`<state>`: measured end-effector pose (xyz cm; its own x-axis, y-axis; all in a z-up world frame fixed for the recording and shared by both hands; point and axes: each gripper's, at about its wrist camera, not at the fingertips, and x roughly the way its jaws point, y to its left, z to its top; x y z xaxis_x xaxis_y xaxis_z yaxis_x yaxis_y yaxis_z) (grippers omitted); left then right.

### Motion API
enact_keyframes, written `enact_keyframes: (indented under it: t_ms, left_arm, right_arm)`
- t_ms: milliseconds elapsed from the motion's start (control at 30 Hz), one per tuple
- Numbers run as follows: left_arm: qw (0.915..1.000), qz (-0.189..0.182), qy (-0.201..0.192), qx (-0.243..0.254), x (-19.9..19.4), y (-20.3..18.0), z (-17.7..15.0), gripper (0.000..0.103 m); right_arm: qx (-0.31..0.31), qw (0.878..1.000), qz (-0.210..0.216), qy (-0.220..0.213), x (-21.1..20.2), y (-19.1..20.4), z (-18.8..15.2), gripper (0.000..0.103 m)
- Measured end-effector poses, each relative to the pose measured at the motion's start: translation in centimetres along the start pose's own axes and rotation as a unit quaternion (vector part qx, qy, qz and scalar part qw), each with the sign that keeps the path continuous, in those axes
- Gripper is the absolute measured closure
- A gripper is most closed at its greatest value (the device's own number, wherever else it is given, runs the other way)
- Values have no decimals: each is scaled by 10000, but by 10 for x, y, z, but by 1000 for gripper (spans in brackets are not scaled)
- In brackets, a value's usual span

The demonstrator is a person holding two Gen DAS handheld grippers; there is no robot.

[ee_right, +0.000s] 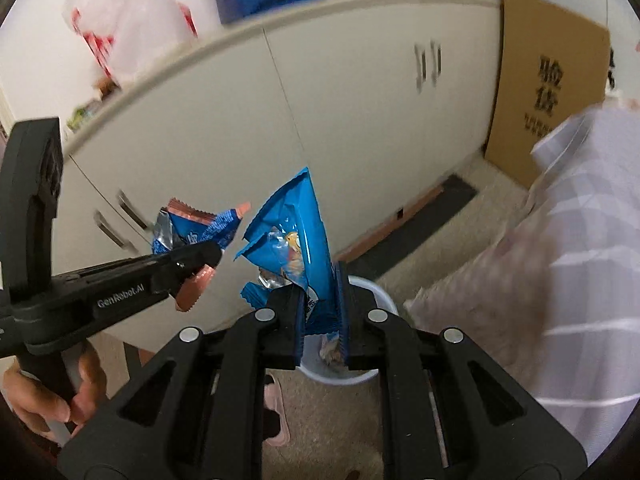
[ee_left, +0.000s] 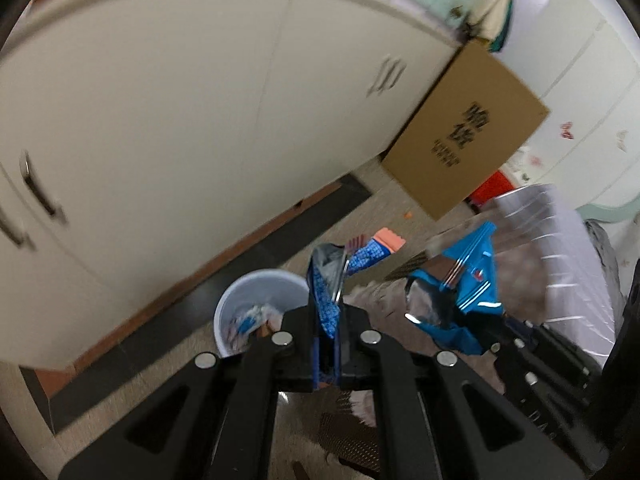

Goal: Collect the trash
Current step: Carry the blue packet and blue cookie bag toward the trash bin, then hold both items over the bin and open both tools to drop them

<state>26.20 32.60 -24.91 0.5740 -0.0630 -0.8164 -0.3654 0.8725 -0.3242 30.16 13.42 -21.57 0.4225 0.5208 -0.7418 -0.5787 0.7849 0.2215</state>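
My left gripper (ee_left: 325,312) is shut on a dark blue snack wrapper (ee_left: 326,280) with pink ends, held in the air just right of a white trash bin (ee_left: 256,304) that holds other wrappers. My right gripper (ee_right: 320,300) is shut on a bright blue wrapper (ee_right: 298,236), held above the same bin (ee_right: 372,292). In the right wrist view the left gripper (ee_right: 200,258) reaches in from the left with its wrapper (ee_right: 200,232). In the left wrist view the right gripper's bright blue wrapper (ee_left: 464,288) hangs to the right.
White cabinets (ee_left: 192,120) with a dark plinth run behind the bin. A cardboard box (ee_left: 468,132) leans at the cabinet's end. A white striped cloth surface (ee_right: 560,280) lies to the right. A pink slipper (ee_right: 276,412) is on the floor.
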Motion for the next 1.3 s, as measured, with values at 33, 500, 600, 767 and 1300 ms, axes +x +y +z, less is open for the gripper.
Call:
enact_keyframes:
  t_ms: [33,500,600,767,1300]
  left_arm:
    - [10000,5,86,-47,10,7,-3,98]
    - [9893,173,1326,-589,163,45,-50,93]
    - [9862,246,1482,-695,185,46,-52,56]
    - [9819,419,1669,-793,207,52,-60,45]
    - [9813,562,1531,-1019,184,75,-67,41]
  right_arm:
    - [19,10000,-16,84,10,-1,-6,90]
    - [483,9920,-571,1017,125,-41,-72,90]
    - [554,9899,-669,1120,138,-50,-79,90]
    - [664,9864,-713,1323,155,-63,-89,90]
    - [640,9849,-591,1495,181,-45,-98,88]
